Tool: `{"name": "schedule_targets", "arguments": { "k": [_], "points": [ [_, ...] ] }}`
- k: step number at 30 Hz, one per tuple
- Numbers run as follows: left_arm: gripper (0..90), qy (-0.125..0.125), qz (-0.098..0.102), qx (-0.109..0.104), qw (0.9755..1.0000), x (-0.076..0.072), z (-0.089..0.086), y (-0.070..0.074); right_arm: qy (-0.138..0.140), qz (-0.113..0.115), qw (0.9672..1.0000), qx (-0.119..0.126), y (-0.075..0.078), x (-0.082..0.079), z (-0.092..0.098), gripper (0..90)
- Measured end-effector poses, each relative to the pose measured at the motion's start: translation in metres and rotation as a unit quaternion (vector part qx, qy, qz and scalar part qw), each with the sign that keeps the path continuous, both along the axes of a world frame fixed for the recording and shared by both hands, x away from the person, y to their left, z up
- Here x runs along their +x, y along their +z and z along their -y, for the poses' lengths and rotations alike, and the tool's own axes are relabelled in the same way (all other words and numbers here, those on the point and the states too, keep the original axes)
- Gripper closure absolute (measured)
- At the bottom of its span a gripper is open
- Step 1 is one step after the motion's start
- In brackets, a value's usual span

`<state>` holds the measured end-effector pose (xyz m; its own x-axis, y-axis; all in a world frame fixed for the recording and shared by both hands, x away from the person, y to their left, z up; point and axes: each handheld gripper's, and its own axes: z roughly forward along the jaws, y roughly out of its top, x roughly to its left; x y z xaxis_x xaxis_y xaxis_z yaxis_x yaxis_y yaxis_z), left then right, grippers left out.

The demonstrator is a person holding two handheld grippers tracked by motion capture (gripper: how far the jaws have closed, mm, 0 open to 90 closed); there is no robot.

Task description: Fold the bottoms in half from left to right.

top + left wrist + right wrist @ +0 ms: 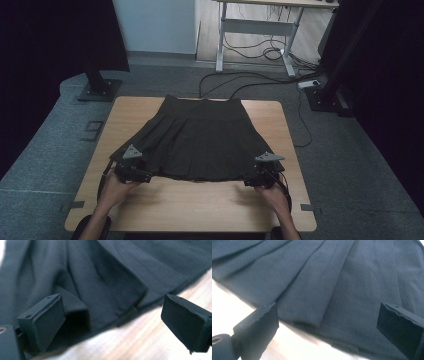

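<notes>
On the wooden table (170,205), a dark pleated skirt (200,140) lies spread flat, its waistband toward the far edge and its hem fanned out toward the near edge, where my forearms come in. The hem stops short of the near edge, leaving a bare strip of wood in front of me.

At the hem's left corner I hold my left gripper (131,171). In the left gripper view (112,325) its jaws stand wide apart; the hem and its folded pleats lie between and beyond them, and neither pad presses on the cloth. Pale table surface shows under the right-hand jaw.

At the hem's right corner I hold my right gripper (261,178). In the right gripper view (327,332) its jaws are likewise spread, the hem edge running between them with the pleats (319,290) fanning away; the pads pinch nothing.

Beyond the table's far edge, cables (250,77) trail across grey carpet toward a desk frame (260,30).
</notes>
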<state>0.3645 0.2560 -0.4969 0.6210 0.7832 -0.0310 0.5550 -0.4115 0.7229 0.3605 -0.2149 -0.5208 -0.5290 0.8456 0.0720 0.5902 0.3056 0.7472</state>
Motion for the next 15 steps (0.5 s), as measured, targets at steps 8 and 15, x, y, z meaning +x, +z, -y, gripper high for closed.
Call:
{"name": "schedule_targets", "arguments": {
  "k": [8,15],
  "points": [
    [10.9,0.017,0.019,0.010,0.9996,0.039,-0.005,0.019,-0.007,-0.008,0.9999,0.002,0.012,0.029,-0.014,3.6],
    [14.8,0.042,0.020,0.024,0.9986,0.073,-0.012,0.020,-0.006,-0.013,0.9998,-0.015,0.017,0.052,-0.031,6.5]
  ]
}}
